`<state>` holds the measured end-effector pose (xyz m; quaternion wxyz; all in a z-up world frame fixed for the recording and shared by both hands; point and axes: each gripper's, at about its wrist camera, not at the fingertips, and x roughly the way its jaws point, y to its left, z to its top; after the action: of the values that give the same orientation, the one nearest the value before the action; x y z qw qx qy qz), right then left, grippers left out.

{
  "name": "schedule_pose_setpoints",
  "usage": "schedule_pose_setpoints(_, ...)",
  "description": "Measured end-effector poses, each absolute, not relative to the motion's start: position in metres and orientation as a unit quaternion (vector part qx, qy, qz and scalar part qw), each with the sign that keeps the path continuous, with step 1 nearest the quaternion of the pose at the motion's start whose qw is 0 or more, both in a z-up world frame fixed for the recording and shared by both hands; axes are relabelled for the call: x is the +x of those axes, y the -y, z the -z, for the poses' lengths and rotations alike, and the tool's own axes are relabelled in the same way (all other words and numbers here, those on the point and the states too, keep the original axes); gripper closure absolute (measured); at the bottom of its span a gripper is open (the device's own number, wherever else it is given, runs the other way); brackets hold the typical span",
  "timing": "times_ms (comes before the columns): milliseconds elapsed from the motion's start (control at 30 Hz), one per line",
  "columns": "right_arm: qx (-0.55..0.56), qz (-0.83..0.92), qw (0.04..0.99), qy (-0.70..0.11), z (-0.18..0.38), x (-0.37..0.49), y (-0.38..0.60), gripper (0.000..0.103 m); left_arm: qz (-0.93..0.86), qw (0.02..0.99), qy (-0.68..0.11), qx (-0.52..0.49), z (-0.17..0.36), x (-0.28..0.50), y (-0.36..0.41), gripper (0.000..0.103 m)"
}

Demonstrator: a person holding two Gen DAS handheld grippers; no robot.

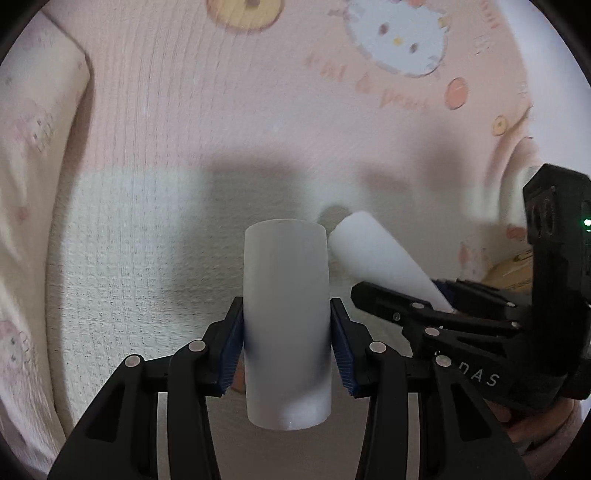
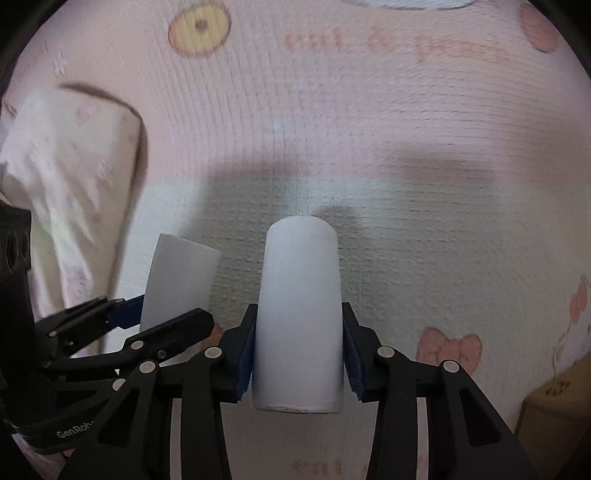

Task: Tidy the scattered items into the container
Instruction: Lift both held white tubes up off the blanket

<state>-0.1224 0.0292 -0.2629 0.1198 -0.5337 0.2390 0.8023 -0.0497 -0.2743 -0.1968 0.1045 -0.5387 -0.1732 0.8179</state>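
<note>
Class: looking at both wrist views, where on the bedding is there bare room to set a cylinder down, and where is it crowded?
Free: the sheet beyond the right cylinder, up to the printed donut. Crowded: between the two tools, where the left cylinder nearly meets the other, and by the pillow.

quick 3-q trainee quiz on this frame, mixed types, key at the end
1. True or false: the left gripper is clamped on a frosted cylinder.
2. The right gripper holds: A) nothing B) a white cylinder C) a folded cloth
3. Fill in: both cylinders are held above a pink printed ____.

Key: 1 true; 2 B; 3 fabric. Both sets of blue pads press on their cylinders' sides. No container can be identified in either wrist view.
</note>
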Motion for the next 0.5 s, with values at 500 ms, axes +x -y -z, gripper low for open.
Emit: schedule_pose_setpoints(500,-0.419,-0.859,0.097,-0.278,0.198,-0.066,0.006,0.064,-0.858,0.131,0.227,-0.441,0.122,0.011,0.262,0.055)
